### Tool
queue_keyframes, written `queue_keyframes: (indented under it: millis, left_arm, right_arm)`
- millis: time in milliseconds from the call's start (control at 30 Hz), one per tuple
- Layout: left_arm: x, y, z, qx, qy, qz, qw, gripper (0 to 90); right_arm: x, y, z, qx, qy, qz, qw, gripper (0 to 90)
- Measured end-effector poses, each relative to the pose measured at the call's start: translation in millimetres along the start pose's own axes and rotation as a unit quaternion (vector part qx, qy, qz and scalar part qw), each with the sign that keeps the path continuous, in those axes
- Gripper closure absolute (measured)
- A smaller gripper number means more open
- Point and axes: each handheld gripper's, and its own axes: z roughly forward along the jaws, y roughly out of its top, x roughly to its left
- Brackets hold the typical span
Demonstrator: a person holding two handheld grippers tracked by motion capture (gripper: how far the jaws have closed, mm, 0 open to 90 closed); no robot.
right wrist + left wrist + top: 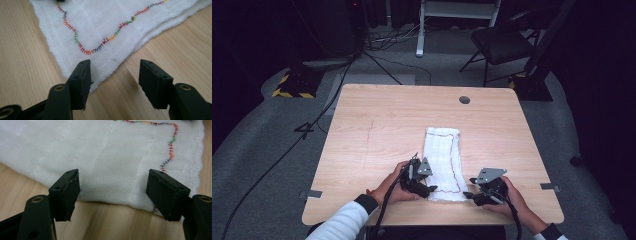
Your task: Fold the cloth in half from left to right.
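A folded white cloth [442,157] with coloured stitching along its edge lies on the wooden table [377,125], running from the middle toward the near edge. My left gripper [430,189] sits at the cloth's near left corner, jaws open, with the cloth's edge [110,175] lying between and beyond them. At the near right corner my right gripper [468,194] points at the cloth, jaws open over its corner [100,65] and bare wood. Neither gripper holds anything.
A round cable hole [464,100] sits near the table's far edge. Metal brackets [551,186] stick out at both side edges near the front. A dark chair [502,42], a white desk frame [419,30] and floor cables [307,130] stand beyond the table.
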Motion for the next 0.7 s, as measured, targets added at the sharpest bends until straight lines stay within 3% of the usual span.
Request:
queue_keyframes:
  millis: [100,267,467,533,633,700]
  left_arm:
    - [-4.2,-3.0,-5.3,0.004,0.0,0.003,1.0,25.9]
    - [-1.5,-2.2,-19.1,-0.012,0.005,0.002,0.9999,19.7]
    - [22.0,6.0,-27.2,-0.026,0.029,-0.018,0.9991,19.0]
    - [33.2,10.4,-27.0,-0.027,0.04,-0.027,0.9985,18.5]
    - [51.8,17.3,-24.8,-0.031,0.072,-0.037,0.9963,18.5]
    - [62.9,21.2,-22.3,-0.031,0.077,-0.043,0.9956,19.0]
  right_arm:
    - [2.9,1.0,-0.7,-0.001,0.001,-0.005,1.0,38.9]
    - [-3.6,6.0,-8.7,-0.022,-0.005,0.0,0.9997,38.3]
    - [-31.0,20.6,-16.1,-0.05,-0.033,0.027,0.9978,39.5]
    - [-41.5,28.9,-13.1,-0.056,-0.046,0.03,0.9969,40.4]
    - [-57.4,42.5,-5.3,-0.061,-0.055,0.04,0.9958,40.8]
    - [-66.6,51.2,1.3,-0.059,-0.067,0.04,0.9952,41.1]
